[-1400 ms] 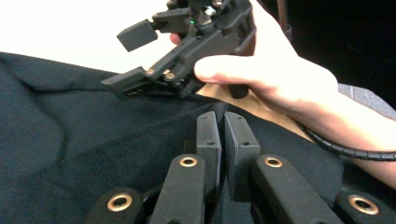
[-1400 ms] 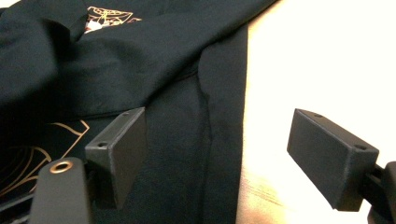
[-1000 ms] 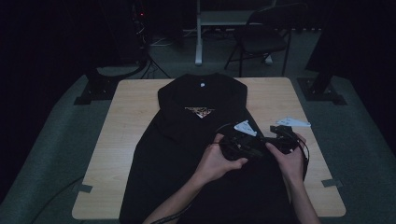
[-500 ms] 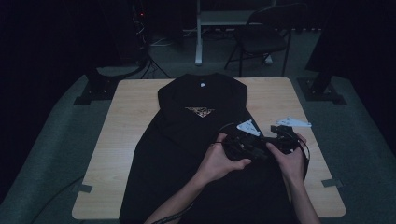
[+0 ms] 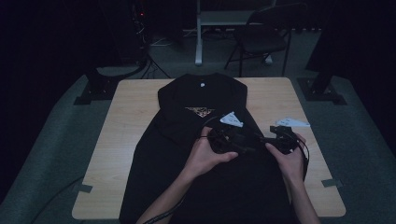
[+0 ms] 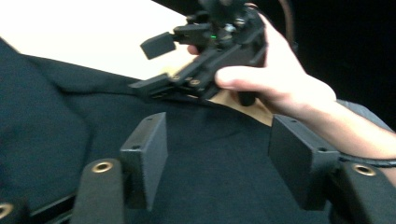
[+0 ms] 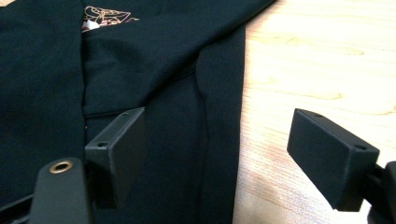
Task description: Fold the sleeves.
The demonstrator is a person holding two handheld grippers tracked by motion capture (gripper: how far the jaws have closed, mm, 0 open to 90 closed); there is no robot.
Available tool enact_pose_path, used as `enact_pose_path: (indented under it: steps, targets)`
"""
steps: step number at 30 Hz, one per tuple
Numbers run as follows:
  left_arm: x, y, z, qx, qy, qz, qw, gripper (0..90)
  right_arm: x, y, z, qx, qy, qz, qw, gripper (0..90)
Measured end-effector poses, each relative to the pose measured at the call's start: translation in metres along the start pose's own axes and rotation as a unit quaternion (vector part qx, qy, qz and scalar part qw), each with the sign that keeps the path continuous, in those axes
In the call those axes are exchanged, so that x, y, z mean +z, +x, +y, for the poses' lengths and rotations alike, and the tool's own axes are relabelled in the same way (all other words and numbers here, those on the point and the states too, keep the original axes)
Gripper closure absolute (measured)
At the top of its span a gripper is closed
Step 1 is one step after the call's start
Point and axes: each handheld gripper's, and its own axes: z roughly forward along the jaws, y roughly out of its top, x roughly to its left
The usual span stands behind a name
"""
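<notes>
A black T-shirt (image 5: 201, 154) lies flat on the counter (image 5: 126, 135); the left gripper (image 6: 210, 154) and right gripper (image 7: 219, 154) hover released over its right edge, likely needing to pinch it for a fold

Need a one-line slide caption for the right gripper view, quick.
Open right gripper straddling the folded edge of a black fabric garment with a small gold print, over a light wooden table.

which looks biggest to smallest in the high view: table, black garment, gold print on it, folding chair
1. table
2. black garment
3. folding chair, though it stands farther from the camera, so its true size is unsure
4. gold print
</notes>
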Motion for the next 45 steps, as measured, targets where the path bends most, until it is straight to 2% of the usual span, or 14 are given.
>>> enact_pose_path:
  steps: [6,7,11,17,21,25,31,33,34,35,39,40,42,45]
  targets:
    - [-0.012,0.02,-0.01,-0.032,-0.012,0.004,0.9994,32.3,0.0,0.0,0.0,-0.001,0.0,0.001,1.0,19.7]
    - [-0.018,0.028,-0.014,-0.038,-0.012,0.016,0.9991,32.2,0.0,0.001,0.0,-0.001,0.0,0.002,1.0,19.7]
    - [-0.029,0.04,-0.021,-0.049,-0.015,0.038,0.998,32.2,0.0,0.001,0.0,-0.002,0.001,0.003,1.0,19.7]
    - [-0.055,0.067,-0.037,-0.076,-0.023,0.081,0.9936,32.2,0.001,0.001,0.0,-0.004,0.004,0.003,1.0,19.7]
    - [-0.073,0.085,-0.048,-0.096,-0.032,0.108,0.9889,32.1,0.002,0.002,0.0,-0.006,0.008,0.005,0.9999,19.7]
    - [-0.092,0.102,-0.06,-0.118,-0.045,0.133,0.983,32.2,0.003,0.002,-0.001,-0.013,0.009,0.008,0.9998,19.7]
    - [-0.118,0.127,-0.081,-0.158,-0.066,0.164,0.9715,32.2,0.005,0.005,-0.001,-0.018,0.016,0.013,0.9996,19.7]
    - [-0.127,0.137,-0.09,-0.173,-0.072,0.164,0.9685,31.5,0.006,0.005,-0.001,-0.019,0.018,0.014,0.9995,19.7]
    - [-0.127,0.137,-0.09,-0.173,-0.072,0.164,0.9685,31.4,0.006,0.005,-0.001,-0.019,0.018,0.014,0.9995,19.7]
    - [-0.134,0.146,-0.099,-0.188,-0.076,0.171,0.9642,31.4,0.006,0.005,-0.001,-0.022,0.019,0.015,0.9995,19.7]
    - [-0.145,0.162,-0.117,-0.218,-0.079,0.189,0.9541,31.4,0.007,0.006,-0.001,-0.023,0.023,0.016,0.9993,19.7]
    - [-0.145,0.162,-0.117,-0.218,-0.079,0.189,0.9541,31.4,0.007,0.006,-0.001,-0.023,0.023,0.016,0.9993,19.7]
    - [-0.149,0.171,-0.13,-0.236,-0.073,0.198,0.9487,31.4,0.008,0.007,-0.002,-0.024,0.027,0.016,0.9992,19.8]
    - [-0.15,0.177,-0.139,-0.25,-0.068,0.204,0.9442,31.4,0.009,0.007,-0.002,-0.027,0.029,0.017,0.9991,19.7]
